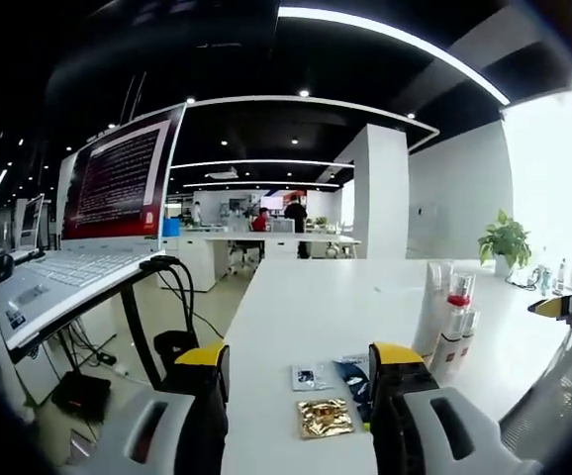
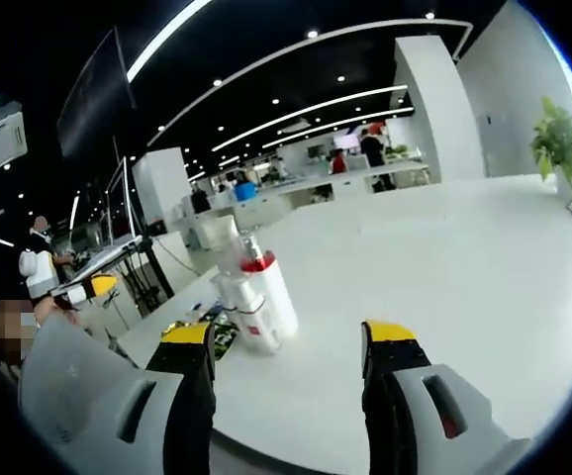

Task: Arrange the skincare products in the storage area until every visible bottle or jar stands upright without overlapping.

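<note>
Right gripper view: bottles (image 2: 256, 297) upright beyond parted jaws

table (image 1: 316, 297): plain white, glossy
bottles (image 1: 451, 322): white bodies, red collar under a clear cap, red mark low on the label
gold sachet (image 1: 325, 417): shiny crinkled gold, lower centre of the left gripper view
dark sachet (image 1: 352, 378): deep blue-black, right of a silvery-grey sachet (image 1: 309, 377)
left gripper (image 1: 301, 401): black jaws, yellow tips, pale grey housing
right gripper (image 2: 288, 381): black jaws, yellow tips, pale grey housing
laptop (image 1: 78, 237): white keyboard, dark maroon screen with pale text, upper left
plant (image 1: 505, 240): green leaves, white pot, right side
floor (image 1: 207, 312): pale beige
</note>
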